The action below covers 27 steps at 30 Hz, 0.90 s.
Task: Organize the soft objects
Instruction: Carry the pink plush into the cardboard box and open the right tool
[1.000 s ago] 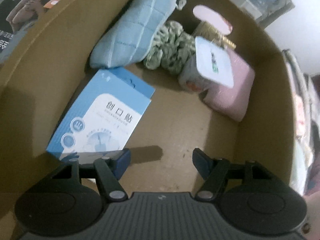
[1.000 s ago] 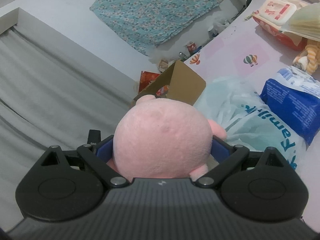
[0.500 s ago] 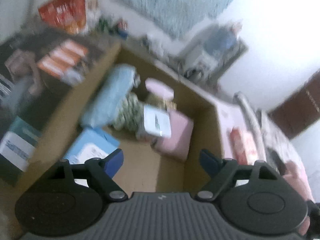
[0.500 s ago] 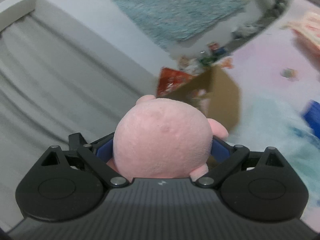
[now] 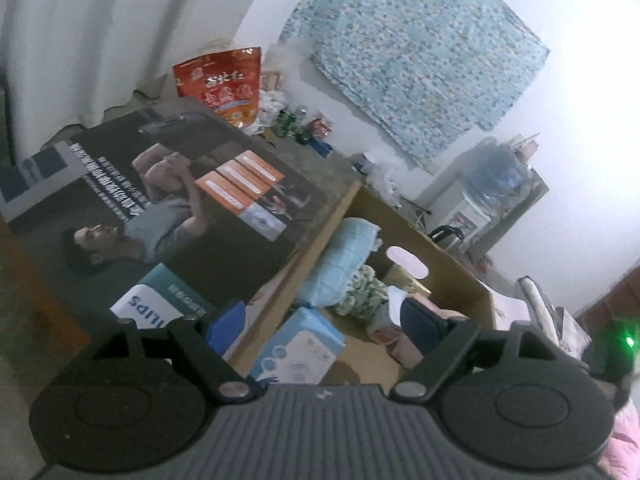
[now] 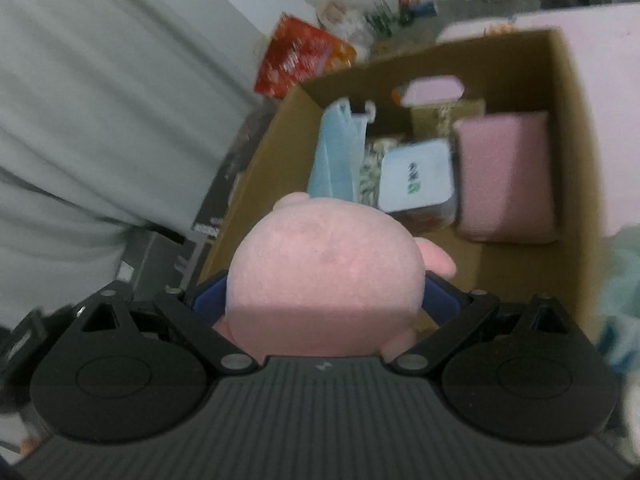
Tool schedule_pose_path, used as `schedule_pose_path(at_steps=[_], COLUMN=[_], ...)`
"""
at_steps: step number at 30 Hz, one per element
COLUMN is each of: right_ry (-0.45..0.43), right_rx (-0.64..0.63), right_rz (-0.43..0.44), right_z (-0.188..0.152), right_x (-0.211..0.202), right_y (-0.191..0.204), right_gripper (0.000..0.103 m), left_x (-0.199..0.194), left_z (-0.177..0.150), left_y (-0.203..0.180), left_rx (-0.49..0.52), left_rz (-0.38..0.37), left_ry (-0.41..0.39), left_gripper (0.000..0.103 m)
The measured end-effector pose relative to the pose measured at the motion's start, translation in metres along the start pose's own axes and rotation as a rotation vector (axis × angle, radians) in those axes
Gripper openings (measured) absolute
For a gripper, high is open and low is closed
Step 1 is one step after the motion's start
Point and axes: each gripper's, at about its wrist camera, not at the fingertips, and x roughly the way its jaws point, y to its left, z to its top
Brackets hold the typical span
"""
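My right gripper [image 6: 324, 300] is shut on a round pink plush toy [image 6: 324, 276], its blue pads pressing both sides. It hangs over the near edge of an open cardboard box [image 6: 576, 160]. Inside lie a light blue pillow [image 6: 334, 152], a wipes pack [image 6: 416, 176] and a pink cushion [image 6: 504, 172]. My left gripper [image 5: 320, 320] is open with nothing between its fingers, above the box's [image 5: 452, 268] near left wall. Below it are a blue plaster carton [image 5: 300, 352], the blue pillow [image 5: 344, 264] and a green-white cloth [image 5: 364, 288].
A large printed carton [image 5: 180, 200] stands against the box's left side. A red snack bag [image 5: 224, 84] and small clutter sit behind it. A water dispenser [image 5: 492, 196] is at the back right. Grey curtain [image 6: 100, 100] hangs left; pink sheet [image 6: 612, 80] lies right.
My left gripper rose out of the box, tilted up toward the room, and its jaws widened. My right gripper swung with the plush from the bed side to over the box.
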Motion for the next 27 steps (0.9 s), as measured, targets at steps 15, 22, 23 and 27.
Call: schedule_pose_path(at_steps=[15,22,23,27], right_ry=[0.104,0.062,0.052,-0.009], right_rx=[-0.147,-0.154,-0.152,-0.144], right_rz=[-0.229,-0.154,-0.132,-0.064], right_z=[-0.012,-0.005,-0.004,0.001], right_x=[0.083,0.068,0.063,0.04], right_y=[0.004,0.008,0.008,0.01], right_gripper=[0.101,0.102,0.102,0.102], left_x=[-0.009,-0.01,-0.01,-0.014], left_z=[-0.007,-0.009,-0.008,-0.012], left_y=[0.013,0.01,0.01,0.003], left_rx=[0.009,0.023,0.024,0.044], left_rz=[0.027,0.034,0.037,0.045], left_ry=[-0.002,-0.006,-0.008,-0.023], left_gripper=[0.086,0.086,0.086,0.086])
